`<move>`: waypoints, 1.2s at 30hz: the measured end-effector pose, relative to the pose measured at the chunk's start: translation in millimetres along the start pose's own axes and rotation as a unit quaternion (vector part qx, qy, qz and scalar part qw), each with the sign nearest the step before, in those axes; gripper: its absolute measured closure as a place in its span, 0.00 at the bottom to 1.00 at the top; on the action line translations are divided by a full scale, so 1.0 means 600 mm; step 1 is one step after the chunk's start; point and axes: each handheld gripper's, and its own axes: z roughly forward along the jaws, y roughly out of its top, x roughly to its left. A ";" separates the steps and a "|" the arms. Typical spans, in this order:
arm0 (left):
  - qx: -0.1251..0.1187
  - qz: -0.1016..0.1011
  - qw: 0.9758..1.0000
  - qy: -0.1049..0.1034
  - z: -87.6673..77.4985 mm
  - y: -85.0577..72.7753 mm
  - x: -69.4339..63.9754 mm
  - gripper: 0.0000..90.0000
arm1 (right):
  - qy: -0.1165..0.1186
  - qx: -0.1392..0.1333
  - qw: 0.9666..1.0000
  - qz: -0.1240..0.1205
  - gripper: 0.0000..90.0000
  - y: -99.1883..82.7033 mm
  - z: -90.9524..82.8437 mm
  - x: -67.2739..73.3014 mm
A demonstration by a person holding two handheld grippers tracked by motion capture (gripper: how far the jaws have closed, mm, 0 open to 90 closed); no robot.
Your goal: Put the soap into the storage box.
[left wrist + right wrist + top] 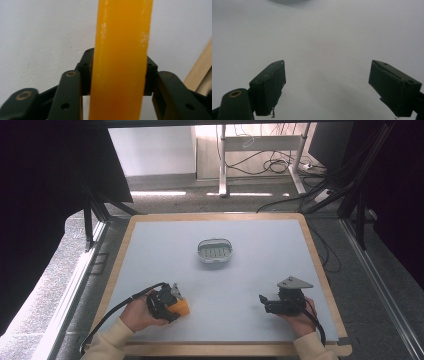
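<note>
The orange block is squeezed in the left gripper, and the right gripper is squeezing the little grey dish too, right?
Not quite. The orange block is indeed squeezed in the left gripper, but the right gripper holds nothing: the right gripper view shows its jaws wide apart over bare table. In the high view the grey dish sits alone mid-table, well away from both grippers.

Between my two grippers the grey table top [225, 285] is lying bare, so I'm seeing open passage across the near half. The grey soap dish [216, 251] is sitting mid-table, well apart from both hands, blocking only the centre. My left gripper [172, 304] is clamping the orange block [181, 307] near the front left edge, so that gap is taken. My right gripper [327, 87] is standing with jaws spread wide, bare surface lying ahead of it.
</note>
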 end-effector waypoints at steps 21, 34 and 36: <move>-0.038 0.013 0.999 -0.021 -0.019 -0.003 0.016 0.69 | 0.000 -0.002 1.000 0.003 0.16 0.000 -0.002 -0.001; -0.047 0.011 0.999 -0.022 -0.025 -0.004 0.025 0.69 | -0.004 -0.001 1.000 0.006 0.16 0.000 -0.002 -0.002; -0.050 0.008 0.998 -0.023 -0.026 -0.004 0.027 0.69 | -0.004 0.000 1.000 0.005 0.16 0.000 -0.002 -0.002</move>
